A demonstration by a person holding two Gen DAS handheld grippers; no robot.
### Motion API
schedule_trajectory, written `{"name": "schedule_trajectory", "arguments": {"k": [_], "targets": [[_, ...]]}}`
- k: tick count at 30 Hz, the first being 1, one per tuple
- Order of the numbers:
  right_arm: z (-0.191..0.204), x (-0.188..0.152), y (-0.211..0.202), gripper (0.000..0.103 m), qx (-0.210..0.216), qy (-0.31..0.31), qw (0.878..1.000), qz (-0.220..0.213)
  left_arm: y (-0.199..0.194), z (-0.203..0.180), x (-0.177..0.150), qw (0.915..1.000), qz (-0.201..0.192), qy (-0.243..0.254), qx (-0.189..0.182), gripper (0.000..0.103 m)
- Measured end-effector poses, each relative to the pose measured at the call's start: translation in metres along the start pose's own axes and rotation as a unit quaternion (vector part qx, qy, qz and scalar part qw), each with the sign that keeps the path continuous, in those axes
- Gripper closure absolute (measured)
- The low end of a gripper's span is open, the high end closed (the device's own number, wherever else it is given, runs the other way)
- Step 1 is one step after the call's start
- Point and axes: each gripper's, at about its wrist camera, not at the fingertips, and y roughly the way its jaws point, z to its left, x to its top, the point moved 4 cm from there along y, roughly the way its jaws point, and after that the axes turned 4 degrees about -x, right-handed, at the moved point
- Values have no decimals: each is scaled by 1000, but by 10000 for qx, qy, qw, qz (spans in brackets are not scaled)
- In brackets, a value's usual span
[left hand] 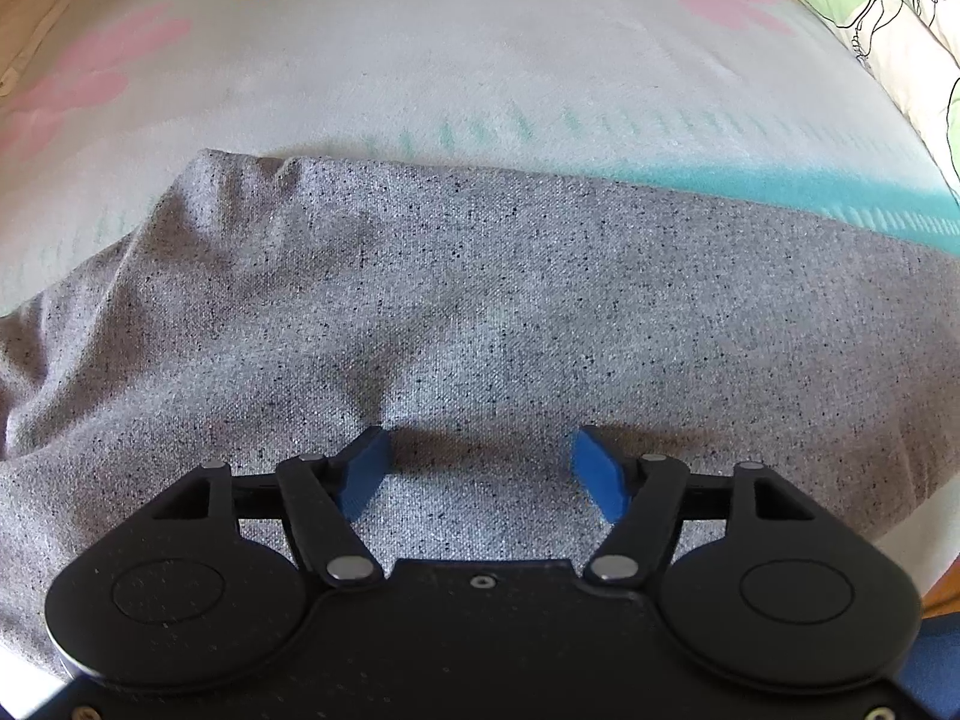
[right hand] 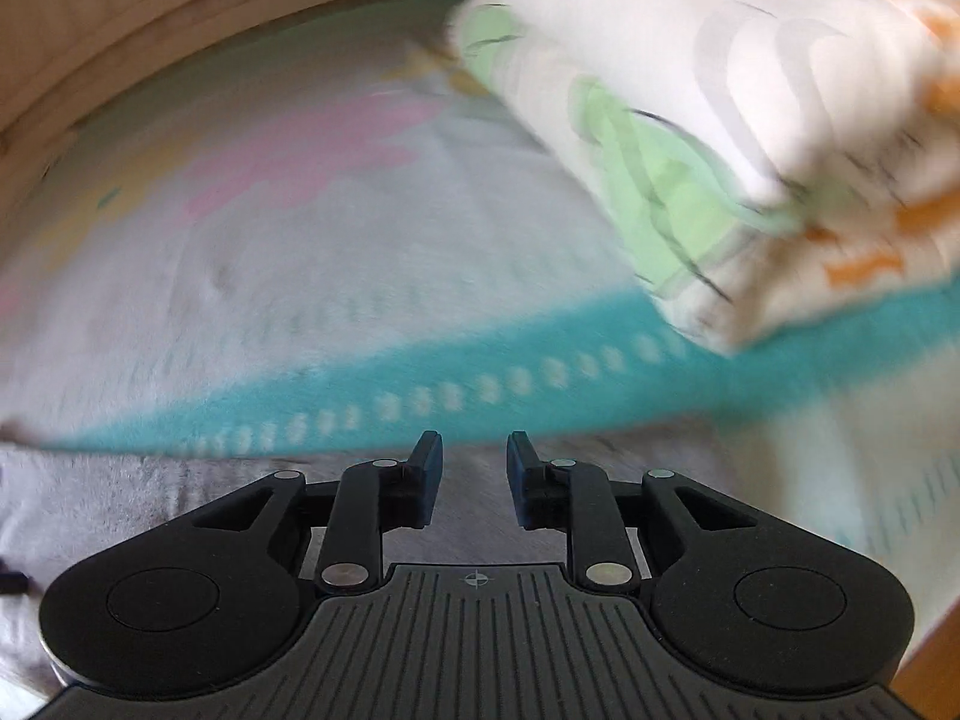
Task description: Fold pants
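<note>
Grey speckled pants (left hand: 456, 312) lie spread on a pale patterned blanket (left hand: 420, 60), filling the lower half of the left wrist view. My left gripper (left hand: 480, 462) is open, its blue fingers (left hand: 366, 468) just above the grey cloth and holding nothing. In the blurred right wrist view, my right gripper (right hand: 474, 468) is open with a narrow gap, over the near edge of the grey pants (right hand: 180, 498). It holds nothing.
A folded quilt with green and orange prints (right hand: 750, 138) lies at the right on the blanket's teal stripe (right hand: 420, 384). It also shows in the left wrist view (left hand: 888, 12). A wooden bed frame (right hand: 150, 12) runs along the far left.
</note>
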Motion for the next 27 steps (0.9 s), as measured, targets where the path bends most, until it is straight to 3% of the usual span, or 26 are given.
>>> {"name": "schedule_trajectory", "arguments": {"k": [3, 6, 10, 14, 15, 17, 23, 27], "targets": [[-36, -12, -13, 80, -37, 986, 9950, 157, 3, -4, 1, 10000, -18, 55, 68, 32], [-63, -30, -18, 79, -112, 1938, 9797, 500, 2, -7, 1, 9999, -32, 62, 89, 31], [-81, -54, -19, 79, -268, 2590, 9620, 817, 1, -9, -1, 9999, -54, 68, 71, 31], [-94, -60, -30, 77, -564, 2897, 9530, 680, 0, -6, -4, 9999, -64, 99, 81, 29], [-99, -61, -33, 74, -620, 2941, 9519, 599, 0, -6, -6, 9999, -63, 94, 82, 29], [-103, -62, -36, 57, -641, 3033, 9493, 520, 0, -6, -5, 9999, -61, 85, 80, 29], [-95, -74, -15, 56, -192, 3203, 9429, 897, 2, -9, -3, 9998, -72, 116, 127, 29], [-83, -80, -1, 56, -87, 3062, 9459, 1068, 3, -10, -4, 9998, -78, 116, 132, 29]]}}
